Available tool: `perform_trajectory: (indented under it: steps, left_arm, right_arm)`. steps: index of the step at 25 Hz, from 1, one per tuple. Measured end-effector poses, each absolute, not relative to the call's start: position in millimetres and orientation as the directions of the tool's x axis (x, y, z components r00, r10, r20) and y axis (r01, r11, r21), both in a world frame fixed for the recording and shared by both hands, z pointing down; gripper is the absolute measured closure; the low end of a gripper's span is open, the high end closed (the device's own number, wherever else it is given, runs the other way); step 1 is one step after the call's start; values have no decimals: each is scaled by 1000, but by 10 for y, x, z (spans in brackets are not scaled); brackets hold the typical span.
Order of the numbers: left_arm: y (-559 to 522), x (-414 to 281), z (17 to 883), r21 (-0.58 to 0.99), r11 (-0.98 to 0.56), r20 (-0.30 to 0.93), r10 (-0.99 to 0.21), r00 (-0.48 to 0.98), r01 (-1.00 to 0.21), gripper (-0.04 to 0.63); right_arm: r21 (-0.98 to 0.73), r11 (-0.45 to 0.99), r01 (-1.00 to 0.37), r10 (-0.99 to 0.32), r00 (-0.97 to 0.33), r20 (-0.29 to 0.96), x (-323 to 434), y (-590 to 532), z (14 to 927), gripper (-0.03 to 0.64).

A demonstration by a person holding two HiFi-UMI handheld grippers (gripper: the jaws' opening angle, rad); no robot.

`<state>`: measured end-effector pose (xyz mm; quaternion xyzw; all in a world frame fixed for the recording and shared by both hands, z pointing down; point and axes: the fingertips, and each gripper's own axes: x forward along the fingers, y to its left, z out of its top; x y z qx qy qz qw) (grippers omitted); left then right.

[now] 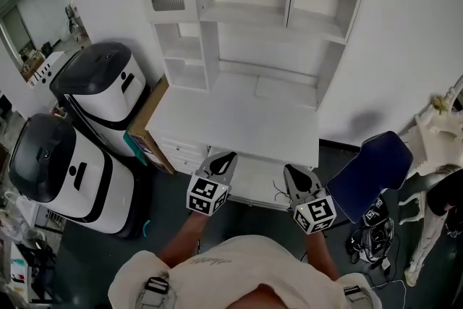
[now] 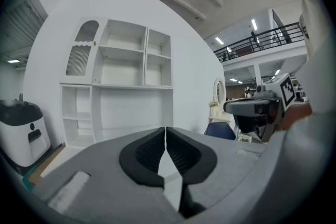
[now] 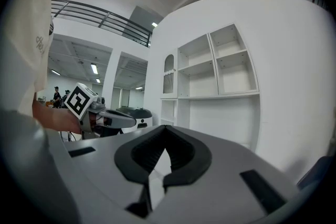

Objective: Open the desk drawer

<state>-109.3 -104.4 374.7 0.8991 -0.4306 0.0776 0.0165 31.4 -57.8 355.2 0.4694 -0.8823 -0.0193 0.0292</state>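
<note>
Head view. White desk (image 1: 246, 119) at frame centre, worktop bare, set against a white wall (image 1: 412, 32). White hutch (image 1: 246, 3) with open shelves above it, at top centre. Desk drawer fronts (image 1: 182, 153) under the worktop's left front edge, just left of the left gripper (image 1: 223, 157). Pale panel (image 1: 255, 183) under the front edge, between the two grippers; drawer or tray, not distinguishable. Right gripper (image 1: 293, 171) lower right of centre. Both grippers near the desk front, touching nothing. Two white appliances with dark lids (image 1: 101, 94) (image 1: 61, 170) at left. Brown board (image 1: 148, 123) against the desk's left side. Blue chair (image 1: 372, 170) at right. Dark floor (image 1: 173, 210).

Left gripper view. Jaws closed tip to tip at lower centre, nothing between them. Hutch behind, centre left; one appliance at left edge; right gripper and chair at right. Railed upper gallery (image 2: 273, 39) and ceiling lights at upper right.

Right gripper view. Jaws together at lower centre, empty. Hutch at right, left gripper at left, gallery railing at upper left.
</note>
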Motion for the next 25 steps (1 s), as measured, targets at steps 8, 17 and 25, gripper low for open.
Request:
perform_trajectory:
  steps: [8, 17, 25]
  left_arm:
    - [-1027, -1114, 3824, -26, -608, 152, -787, 598, -794, 575]
    - [-920, -1184, 3917, -3, -585, 163, -800, 577, -811, 575]
    - [-808, -1168, 3898, -11, -591, 165, -797, 582, -806, 575]
  right_arm:
    - [54, 547, -835, -837, -546, 39, 404, -630, 3532, 615]
    - [69, 562, -824, -827, -561, 43, 378, -583, 3543, 615]
    - [66, 584, -809, -812, -581, 51, 304, -526, 3582, 615]
